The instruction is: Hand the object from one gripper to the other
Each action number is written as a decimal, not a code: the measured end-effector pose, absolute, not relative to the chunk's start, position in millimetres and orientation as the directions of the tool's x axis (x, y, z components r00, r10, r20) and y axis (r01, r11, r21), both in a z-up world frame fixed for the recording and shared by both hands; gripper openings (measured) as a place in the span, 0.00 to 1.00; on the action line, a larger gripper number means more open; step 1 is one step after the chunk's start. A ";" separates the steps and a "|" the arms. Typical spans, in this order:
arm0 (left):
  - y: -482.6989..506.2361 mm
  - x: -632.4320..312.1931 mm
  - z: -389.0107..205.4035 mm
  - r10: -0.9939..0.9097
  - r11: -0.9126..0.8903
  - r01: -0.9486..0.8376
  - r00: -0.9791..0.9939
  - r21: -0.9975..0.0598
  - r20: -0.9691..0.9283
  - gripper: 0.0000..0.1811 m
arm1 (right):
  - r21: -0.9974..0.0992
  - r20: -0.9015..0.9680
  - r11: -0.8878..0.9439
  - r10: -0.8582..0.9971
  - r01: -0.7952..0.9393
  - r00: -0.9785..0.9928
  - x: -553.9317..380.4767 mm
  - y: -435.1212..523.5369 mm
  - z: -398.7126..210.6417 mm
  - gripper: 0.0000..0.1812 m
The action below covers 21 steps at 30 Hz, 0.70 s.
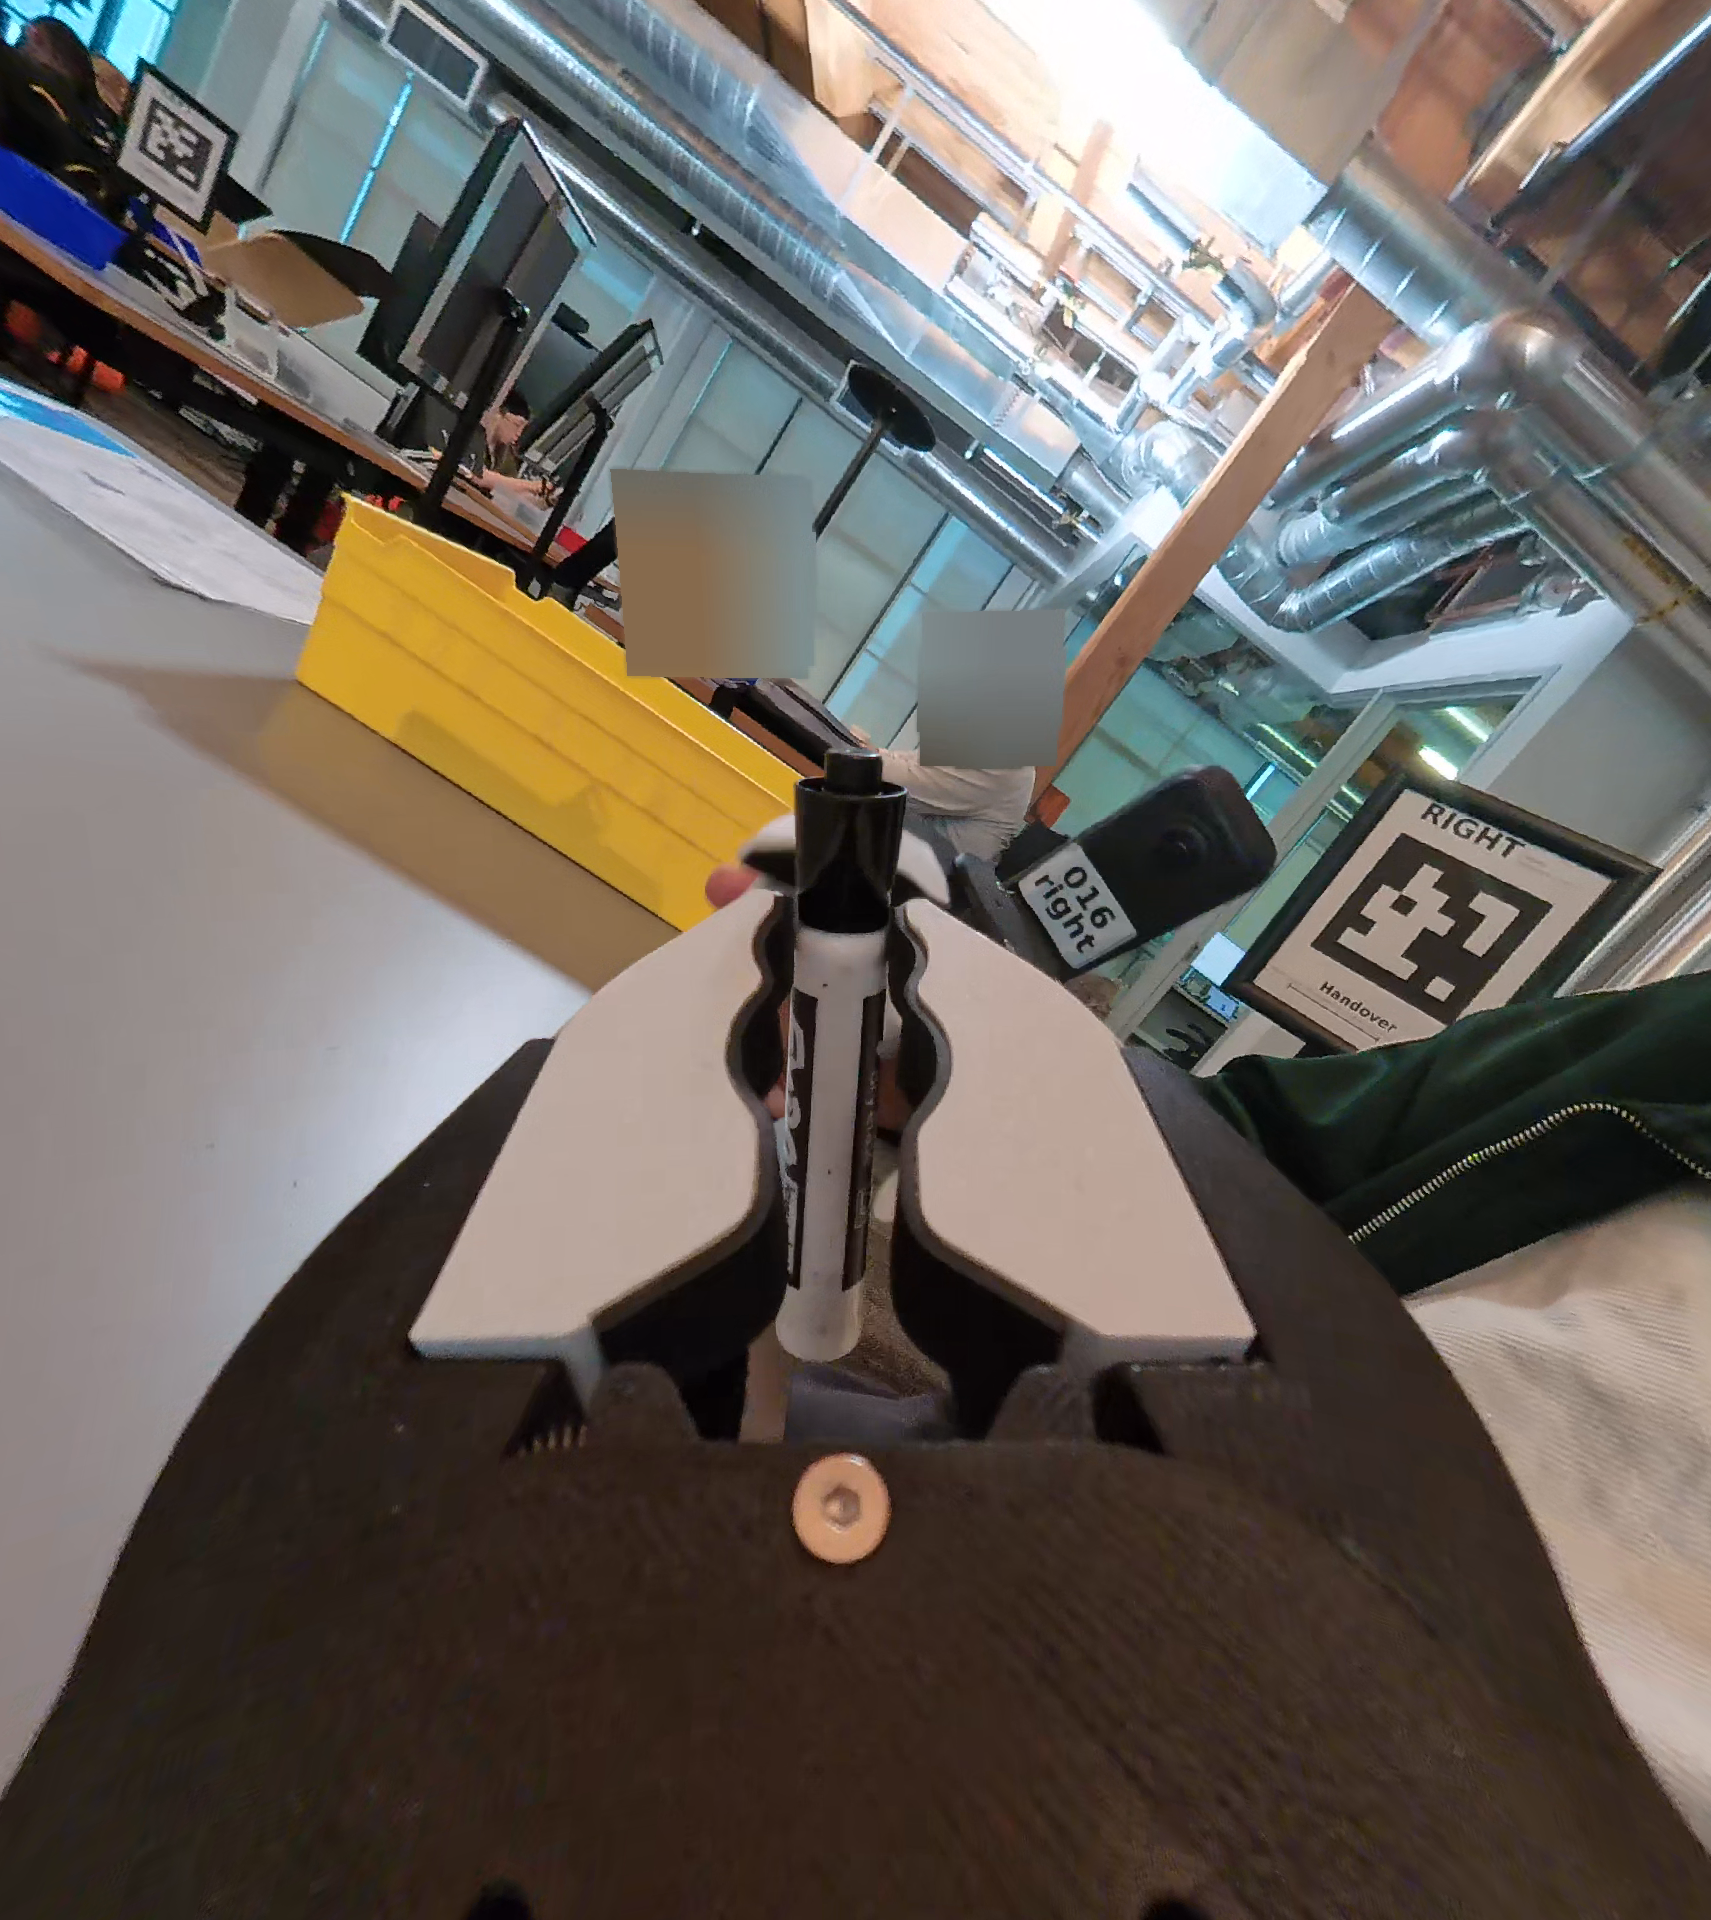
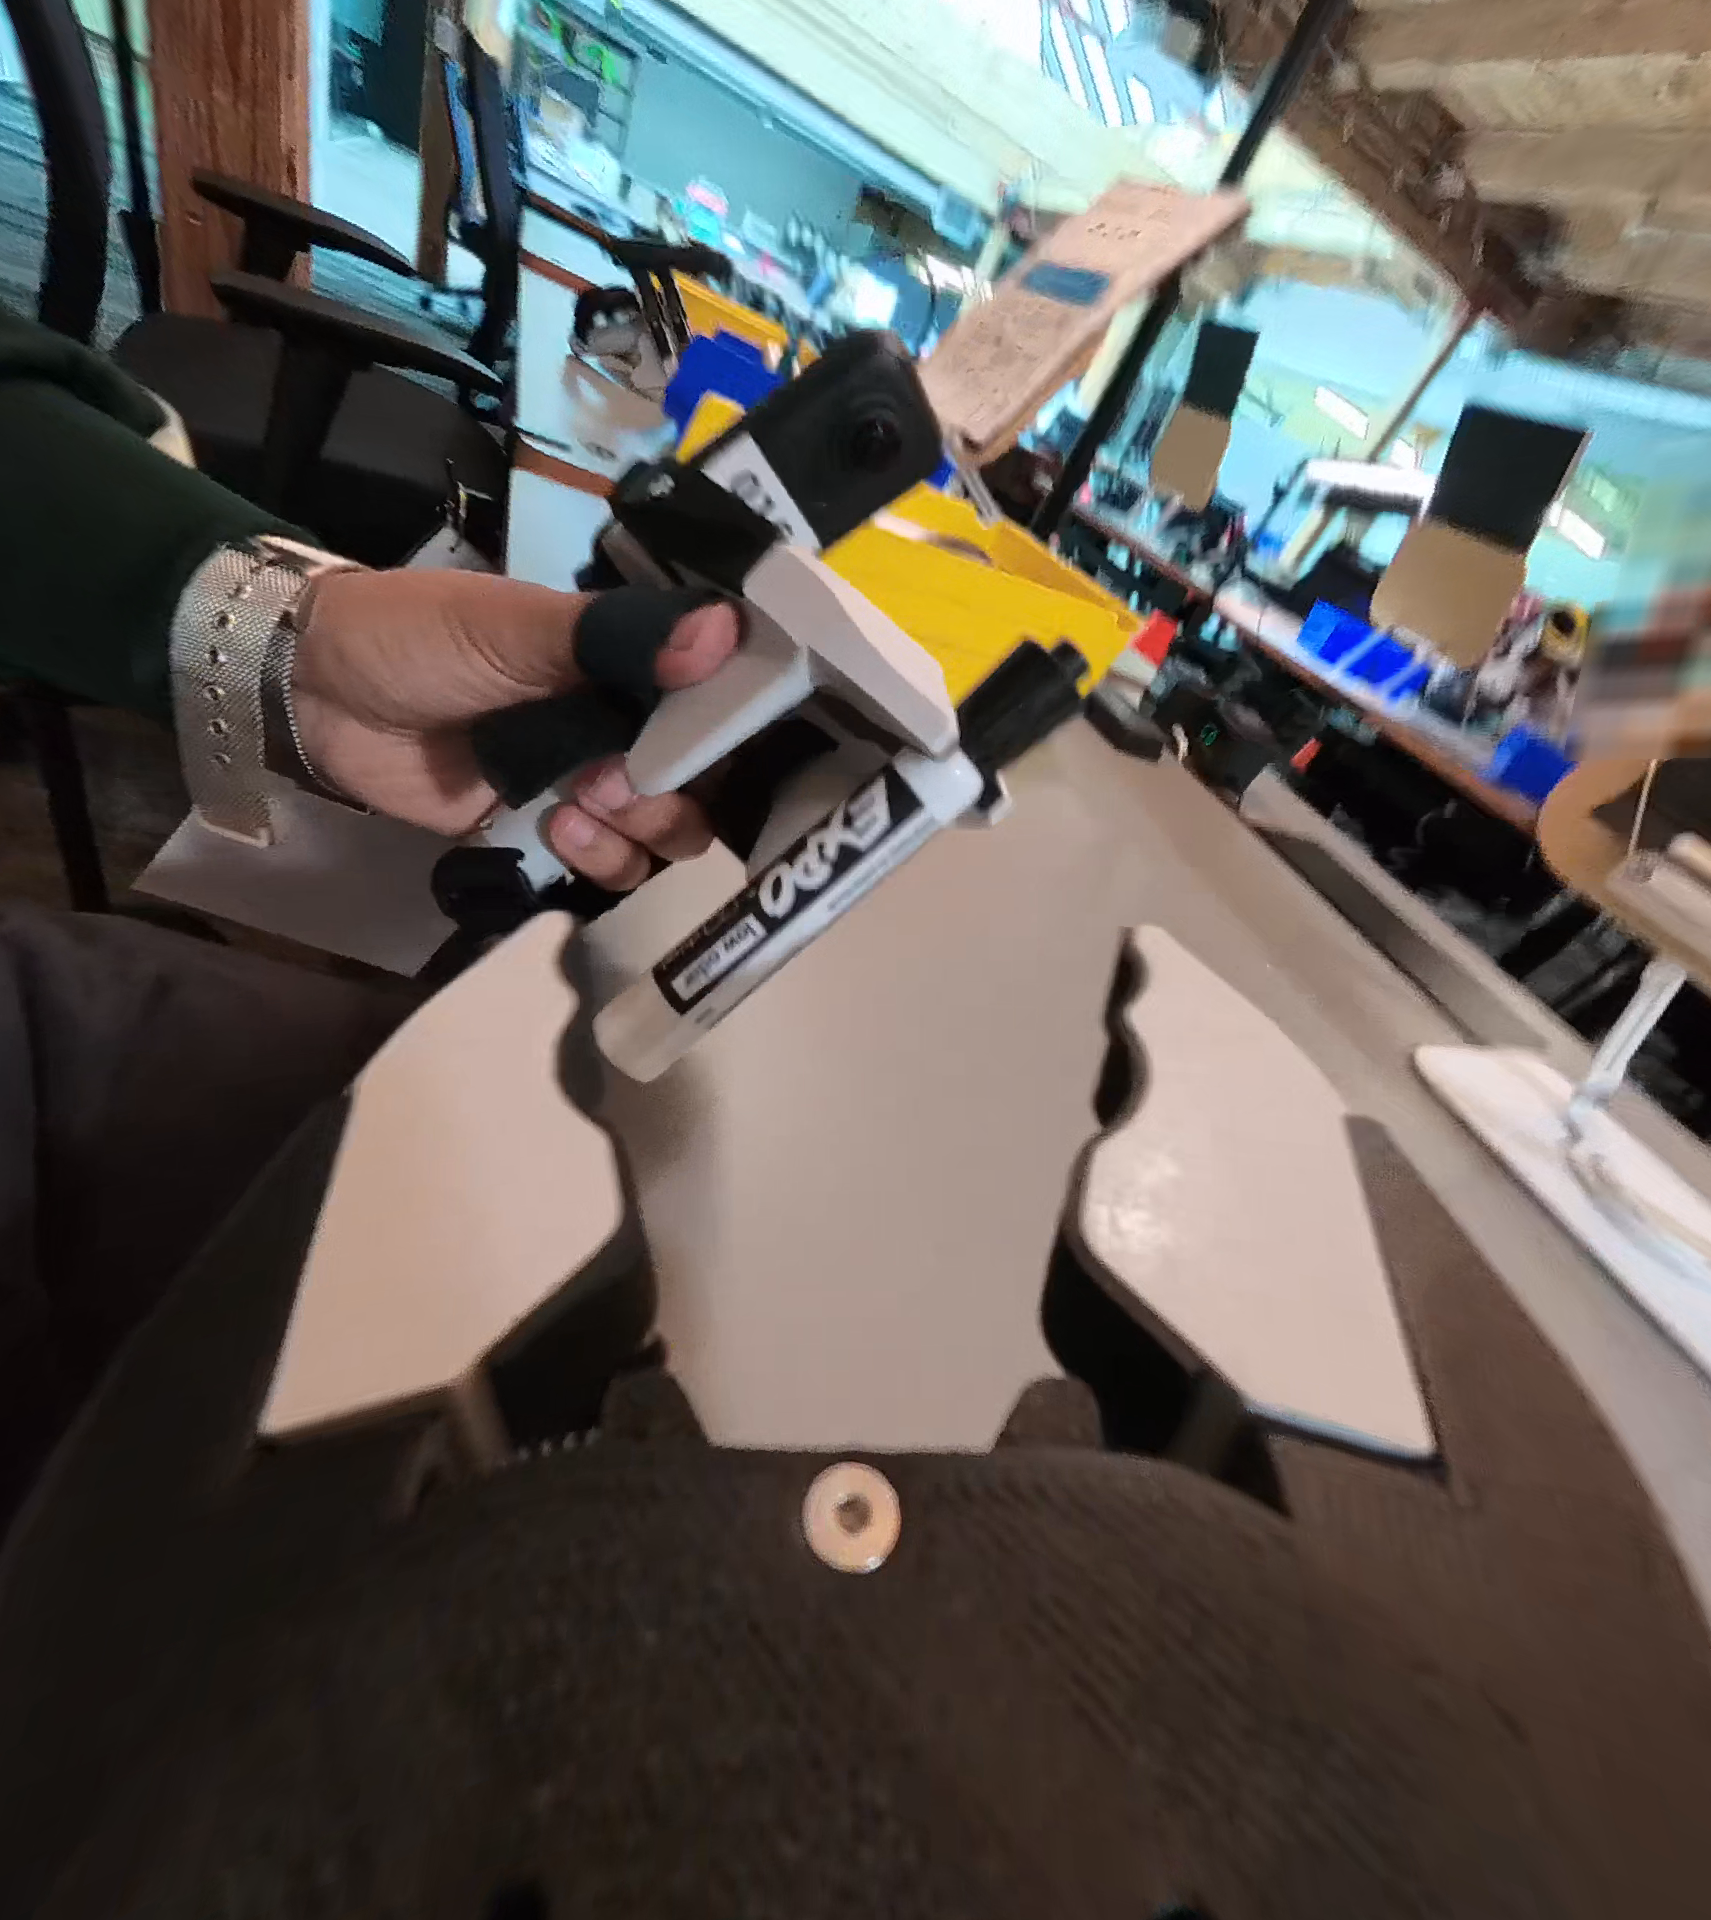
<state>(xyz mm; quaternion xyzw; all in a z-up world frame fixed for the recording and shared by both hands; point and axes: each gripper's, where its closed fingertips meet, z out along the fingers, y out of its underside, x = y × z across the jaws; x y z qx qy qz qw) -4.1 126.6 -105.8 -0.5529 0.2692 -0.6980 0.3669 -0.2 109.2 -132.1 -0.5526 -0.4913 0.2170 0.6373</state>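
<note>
On the left, the pale bench (image 1: 155, 1039) is stretching away toward a yellow bin (image 1: 518, 717) sitting on its far part. In the middle of the left wrist view, the left gripper (image 1: 835, 935) is clamping a dry-erase marker (image 1: 825, 1143): its white fingers (image 1: 622, 1122) are pressing in on the white barrel from both sides, with the black cap sticking out beyond the fingertips and the blunt end pointing back toward the camera. Just past the cap, the right gripper's tips are showing, one on each side of it, though contact there is hard to judge. Farther right, a framed black-and-white marker board (image 1: 1422, 925) is standing behind, and a dark green sleeve (image 1: 1557, 1101) is crossing the lower right.

In the right wrist view, a hand (image 2: 477, 707) wearing a metal watch band (image 2: 233, 675) is gripping the left gripper's handle at left. The marker (image 2: 789, 914) is slanting down from that gripper toward the camera, over the bench (image 2: 851, 1247). The right gripper (image 2: 851, 966) is spread wide, its fingers (image 2: 456, 1174) standing well apart and holding nothing, with the marker's blunt end hanging near the left fingertip.
</note>
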 end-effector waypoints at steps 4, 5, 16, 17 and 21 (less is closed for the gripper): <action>126.2 -7.7 -100.4 -0.838 -0.546 0.238 -0.121 -0.803 0.533 0.10 | -0.983 -0.007 -0.085 0.906 0.165 0.424 -0.6 111.1 -143.6 0.30; 125.6 -8.3 -99.2 -0.844 -0.536 0.243 -0.122 -0.809 0.522 0.10 | -0.980 -0.117 -0.171 0.911 0.103 0.395 -3.5 108.6 -141.9 0.30; 102.0 -1.4 -77.1 -0.925 -0.380 0.244 -0.115 -0.892 0.363 0.09 | -0.912 -0.392 -0.409 0.889 0.023 0.236 -28.0 89.1 -153.7 0.21; 98.9 0.7 -76.6 -0.930 -0.368 0.240 -0.118 -0.898 0.349 0.09 | -0.917 -0.387 -0.400 0.893 0.008 0.230 -28.4 88.4 -150.7 0.14; 96.6 0.7 -68.9 -0.933 -0.358 0.287 -0.131 -0.888 0.334 0.15 | -0.942 -0.322 -0.335 0.919 0.017 0.227 -25.2 86.1 -142.3 0.11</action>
